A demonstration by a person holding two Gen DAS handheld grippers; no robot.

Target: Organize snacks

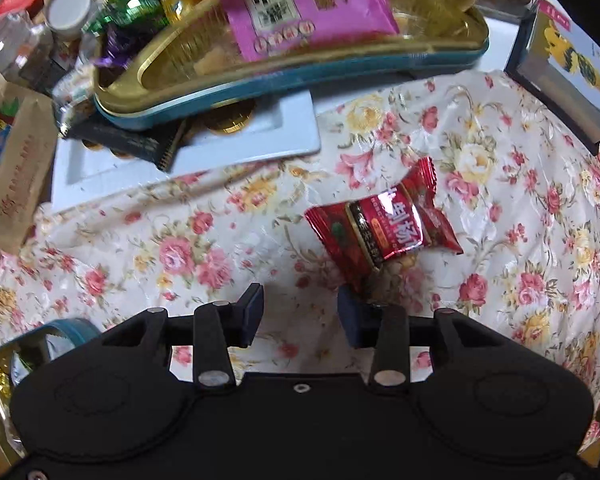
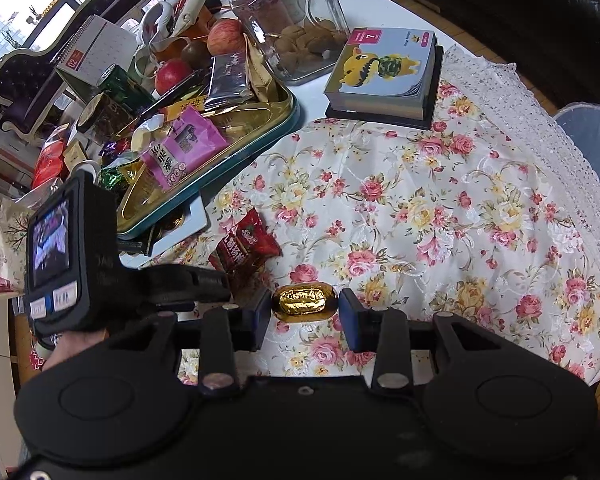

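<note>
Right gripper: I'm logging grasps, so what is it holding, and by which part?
The right gripper holds a gold-foil candy by its two ends, one pad on each.

Floral tablecloth (image 2: 440,208): red snack packet (image 1: 384,220), white tray (image 1: 188,152), calendar block (image 2: 384,76).

Left gripper (image 1: 300,312) points down, jaws apart, nothing between pads. Right gripper (image 2: 305,312) points down, jaws squeezing gold candy (image 2: 304,305). Hand (image 2: 74,346) under left gripper.

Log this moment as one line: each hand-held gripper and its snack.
left hand-held gripper: open, red candy packet ahead on floral cloth | right hand-held gripper: shut on gold-foil candy
</note>
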